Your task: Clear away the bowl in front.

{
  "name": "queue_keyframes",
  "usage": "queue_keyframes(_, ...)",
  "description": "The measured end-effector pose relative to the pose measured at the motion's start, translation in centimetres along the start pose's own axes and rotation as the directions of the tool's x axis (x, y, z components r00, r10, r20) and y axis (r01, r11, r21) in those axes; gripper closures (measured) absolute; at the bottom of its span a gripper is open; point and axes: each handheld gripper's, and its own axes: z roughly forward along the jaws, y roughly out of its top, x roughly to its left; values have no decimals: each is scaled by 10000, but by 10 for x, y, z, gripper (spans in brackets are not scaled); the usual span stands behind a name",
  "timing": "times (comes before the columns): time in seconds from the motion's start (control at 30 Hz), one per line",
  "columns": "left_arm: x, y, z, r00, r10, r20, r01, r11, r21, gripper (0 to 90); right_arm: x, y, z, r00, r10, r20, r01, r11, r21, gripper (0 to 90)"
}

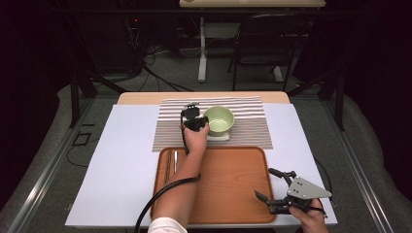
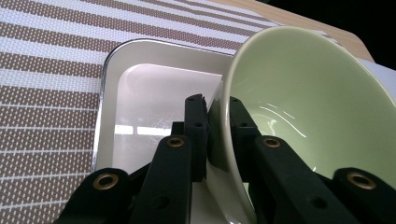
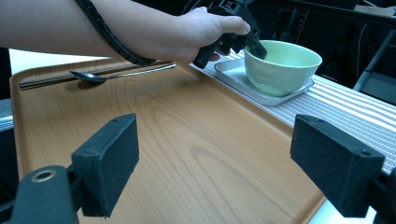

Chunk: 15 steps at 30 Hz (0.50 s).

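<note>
one green bowl (image 1: pixel 218 119), one white dish (image 3: pixel 243 84), one spoon (image 3: pixel 100 77), perhaps two chopsticks (image 1: pixel 167 162), one tray (image 1: pixel 233 184).

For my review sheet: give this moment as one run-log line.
left gripper: shut on green bowl rim | bowl: on white dish | right gripper: open, empty, over wooden tray

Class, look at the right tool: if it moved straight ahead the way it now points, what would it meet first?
The right tool, jaws wide open, points low across the bare wooden tray. It would probably meet the person's left forearm or the spoon first; depth is unclear.
</note>
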Motion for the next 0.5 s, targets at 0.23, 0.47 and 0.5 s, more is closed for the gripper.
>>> queue_keyframes(0.23,2,0,-1,9990,-410,201,405,9989,227,815,0,0,0,10000,-7,2,7,10000,8,149)
queue_keyframes(0.47,3,0,-3,9985,-465,272,455,9983,371,813,0,0,0,10000,-14,-12,14,10000,7,149)
queue_keyframes(0.5,3,0,-3,9986,-453,260,442,9982,399,813,0,0,0,10000,1,-11,-1,10000,23,149)
